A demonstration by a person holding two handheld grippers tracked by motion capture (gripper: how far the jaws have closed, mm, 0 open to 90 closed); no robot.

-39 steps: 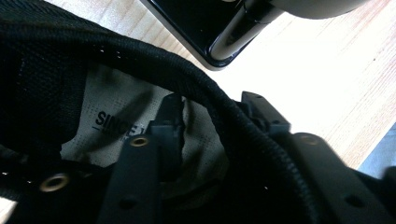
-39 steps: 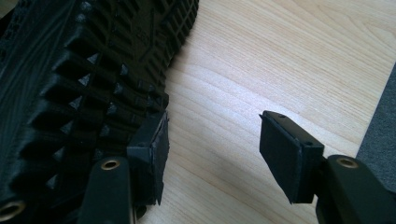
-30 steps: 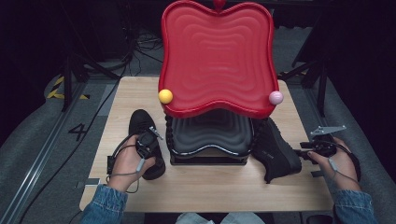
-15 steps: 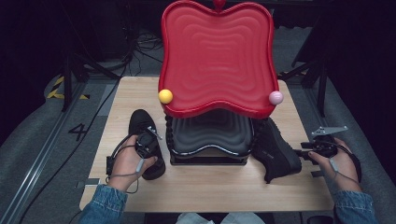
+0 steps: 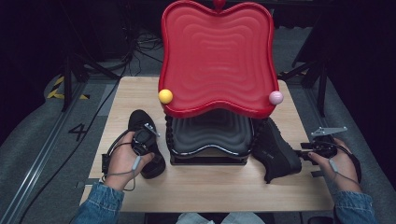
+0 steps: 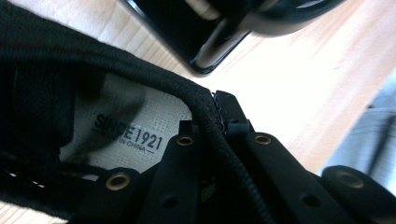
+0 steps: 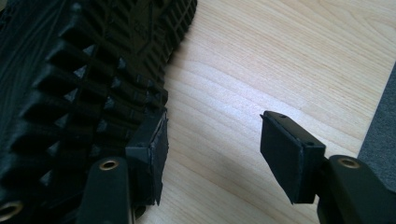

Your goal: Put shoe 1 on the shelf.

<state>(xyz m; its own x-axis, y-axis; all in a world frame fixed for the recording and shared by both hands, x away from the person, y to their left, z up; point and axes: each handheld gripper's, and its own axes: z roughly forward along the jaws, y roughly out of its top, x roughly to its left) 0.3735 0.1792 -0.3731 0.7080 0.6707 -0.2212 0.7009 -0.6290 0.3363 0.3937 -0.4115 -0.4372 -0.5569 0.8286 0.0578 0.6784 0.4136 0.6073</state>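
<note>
Between the left gripper's (image 6: 212, 154) jaws: the collar rim of the left black shoe (image 5: 144, 140), pinched tight

At the near left, the jaws have just been closing on that corded rim, with the insole print just beyond them and the wooden table (image 5: 210, 186) past it; off to the other side, the right gripper (image 7: 212, 154) stands wide with nothing between its jaws, one pad touching the treaded sole of the right black shoe (image 5: 275, 151); beyond both rises the red tray stand (image 5: 217, 56)

Left tongs (image 5: 145, 140) clamped tight under a curled hand; right tongs (image 7: 212, 154) spread apart, held level.
</note>
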